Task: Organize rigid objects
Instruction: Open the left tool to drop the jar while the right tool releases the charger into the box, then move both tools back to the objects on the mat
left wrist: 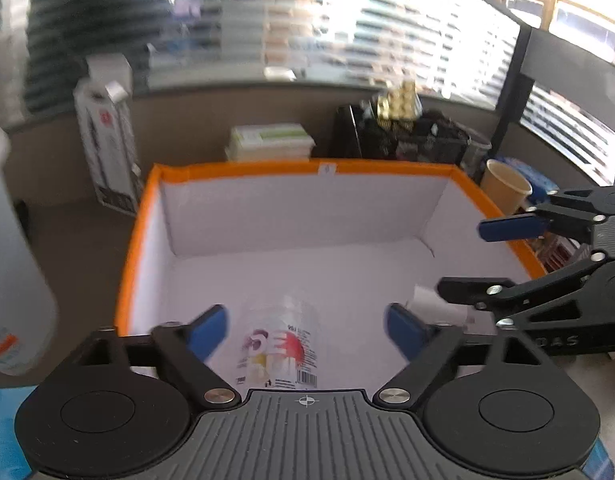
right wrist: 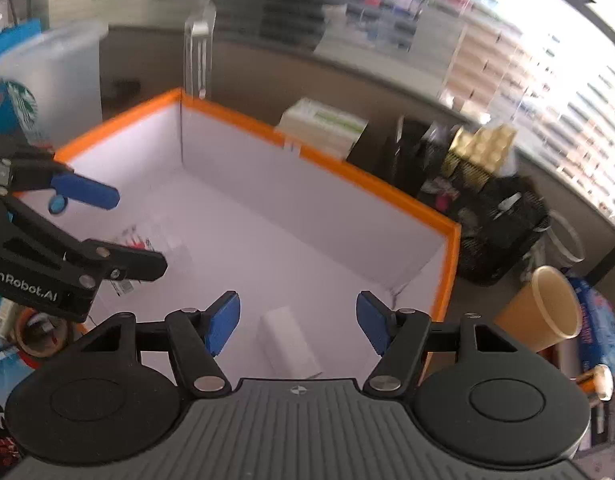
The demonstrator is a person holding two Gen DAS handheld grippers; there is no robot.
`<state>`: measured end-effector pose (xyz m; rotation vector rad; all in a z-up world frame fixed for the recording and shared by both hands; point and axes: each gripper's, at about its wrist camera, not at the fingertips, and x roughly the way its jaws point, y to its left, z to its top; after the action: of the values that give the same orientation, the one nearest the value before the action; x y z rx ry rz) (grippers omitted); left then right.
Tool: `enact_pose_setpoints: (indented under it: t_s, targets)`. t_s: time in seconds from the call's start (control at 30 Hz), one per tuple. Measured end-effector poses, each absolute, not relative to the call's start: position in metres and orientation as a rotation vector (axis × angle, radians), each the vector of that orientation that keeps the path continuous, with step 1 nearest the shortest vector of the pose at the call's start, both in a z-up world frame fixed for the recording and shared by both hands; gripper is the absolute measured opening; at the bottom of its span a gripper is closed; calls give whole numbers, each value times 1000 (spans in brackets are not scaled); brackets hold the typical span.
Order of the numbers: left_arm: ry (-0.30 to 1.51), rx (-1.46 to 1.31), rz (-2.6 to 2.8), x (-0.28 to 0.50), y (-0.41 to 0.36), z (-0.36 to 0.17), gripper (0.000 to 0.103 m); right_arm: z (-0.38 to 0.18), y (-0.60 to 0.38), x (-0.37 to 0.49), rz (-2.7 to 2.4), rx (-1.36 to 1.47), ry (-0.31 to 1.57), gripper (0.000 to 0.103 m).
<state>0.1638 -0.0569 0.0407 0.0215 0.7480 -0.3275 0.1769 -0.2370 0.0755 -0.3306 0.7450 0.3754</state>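
Both our grippers hung released over the orange-rimmed box (left wrist: 141, 216): left gripper (left wrist: 307, 332) above the clear printed cup (left wrist: 283, 344), right gripper (right wrist: 297, 320) above the white block (right wrist: 287, 340). Dipping carelessly, we risked knocking either.

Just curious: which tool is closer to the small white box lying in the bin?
Right. The right tool hangs open directly over the small white box; the left tool hangs open over the clear cup beside it.
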Motion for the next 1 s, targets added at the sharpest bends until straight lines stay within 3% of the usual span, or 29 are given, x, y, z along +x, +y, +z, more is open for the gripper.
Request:
enact_pose_setpoints:
  t_s: [0.27,0.4,0.7,1.0]
  targets:
    - [615,68,-313,109,-53,74,100,115,-253,114,446,-314,564,64]
    - [606,85,-322,75,-48,64,102,119,-261,63,530,-315,479,74]
    - [732,77,-350,29,-42,10,102,38,-269,4,563,-460,619,76]
    - [789,128,-431,-6,-59,-11,102,11,-295,7,406,-502,638,83]
